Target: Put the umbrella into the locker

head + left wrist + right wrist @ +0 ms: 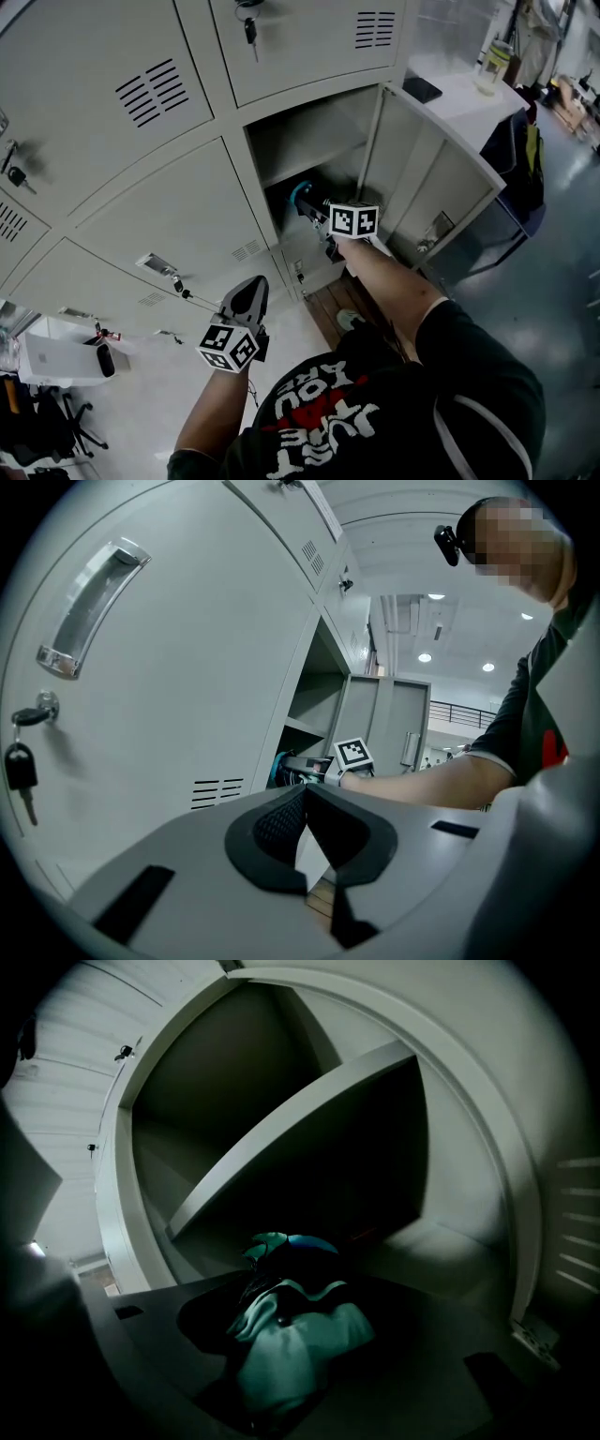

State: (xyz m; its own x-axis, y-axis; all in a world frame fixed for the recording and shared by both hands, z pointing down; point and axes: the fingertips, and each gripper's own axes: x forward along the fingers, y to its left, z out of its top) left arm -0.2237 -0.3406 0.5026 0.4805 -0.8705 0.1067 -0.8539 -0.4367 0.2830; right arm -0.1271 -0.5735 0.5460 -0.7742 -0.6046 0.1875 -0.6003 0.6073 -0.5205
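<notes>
the folded teal umbrella (295,1344) is pinched in the right tongs (317,217) at the mouth of the open locker (309,141), below its shelf (281,1166); the putting-in step looks under way; next, likely push deeper, lower it, let go; left tongs (305,803) pressed together, empty, well back

A folded umbrella (292,1340) with teal fabric and a blue end lies roughly level, clamped between the fingers of the right gripper (317,214). Its front end reaches into the open locker (309,141), a pale grey metal compartment with an inner shelf (281,1162) above the umbrella and its door (427,173) swung wide.
</notes>
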